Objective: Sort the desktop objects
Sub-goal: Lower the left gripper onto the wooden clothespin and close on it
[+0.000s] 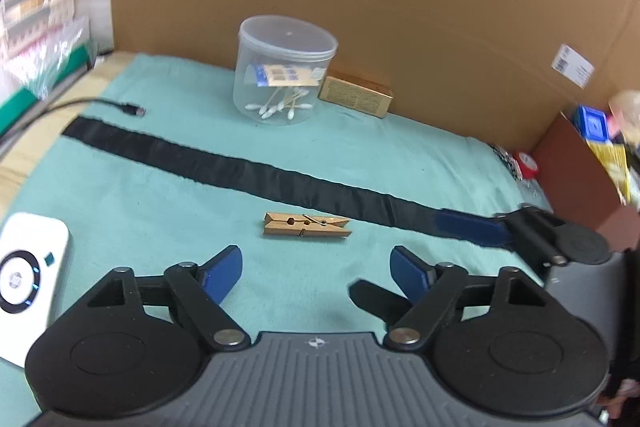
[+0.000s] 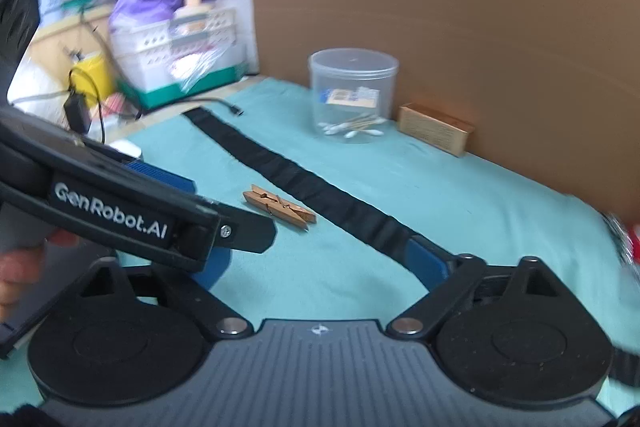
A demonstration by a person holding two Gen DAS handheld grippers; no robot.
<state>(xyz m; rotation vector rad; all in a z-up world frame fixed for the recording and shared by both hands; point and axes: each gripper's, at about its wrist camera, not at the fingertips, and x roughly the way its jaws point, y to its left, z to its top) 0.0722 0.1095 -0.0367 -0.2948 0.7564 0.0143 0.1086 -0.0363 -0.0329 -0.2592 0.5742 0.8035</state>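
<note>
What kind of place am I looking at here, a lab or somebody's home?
Probably a home desk set up for recording: a teal cloth over a wooden tabletop, a cardboard backdrop, and cluttered household storage baskets alongside.

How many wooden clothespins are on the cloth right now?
1. The wooden clothespin lies flat on the teal cloth, just on the near side of the black strip. No others visible.

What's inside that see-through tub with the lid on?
Inside the clear tub lie cotton swabs at the bottom, and a small blue and tan packet leans above them. Its print is too blurry to read.
</note>
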